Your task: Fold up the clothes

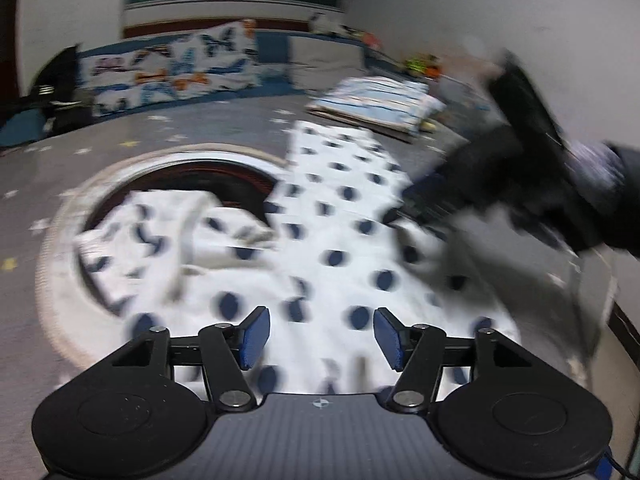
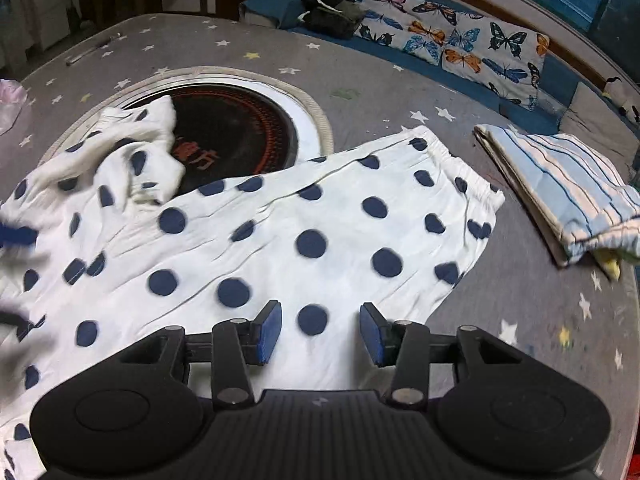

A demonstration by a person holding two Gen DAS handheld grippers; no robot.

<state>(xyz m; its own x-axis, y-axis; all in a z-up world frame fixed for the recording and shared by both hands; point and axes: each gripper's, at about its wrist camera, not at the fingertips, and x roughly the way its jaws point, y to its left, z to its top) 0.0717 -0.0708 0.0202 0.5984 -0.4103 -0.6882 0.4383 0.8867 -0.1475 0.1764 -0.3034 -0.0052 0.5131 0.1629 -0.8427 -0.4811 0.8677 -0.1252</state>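
Left wrist view is blurred, yet the left tool (image 1: 321,338) shows clearly at the bottom: its two blue pads stand apart with nothing between them, and they hover over the white garment with dark blue dots (image 1: 340,240). That garment lies spread on a grey bed cover with small stars (image 1: 160,132). Part of it is bunched up to the left, over a round mat with a pale rim and a dark centre (image 1: 192,168). At the right of this view a dark, smeared shape is the right tool (image 1: 404,216), held by a hand in a dark sleeve (image 1: 588,184) above the garment's right side.

Right wrist view is sharper. Here the right tool (image 2: 320,332) also has its blue pads parted and empty, poised just above the near edge of the dotted garment (image 2: 300,232). The cloth lies mostly flat, its elastic waistband (image 2: 468,176) toward the far right, with a crumpled part (image 2: 132,160) resting over the round mat (image 2: 240,136). A blue blurred pad at the left edge belongs to the left tool (image 2: 16,236). Well apart to the right lies a folded striped blue and white piece (image 2: 560,204). Butterfly-print pillows (image 2: 460,40) line the far side of the bed, beside a heap of dark clothing (image 2: 336,4).
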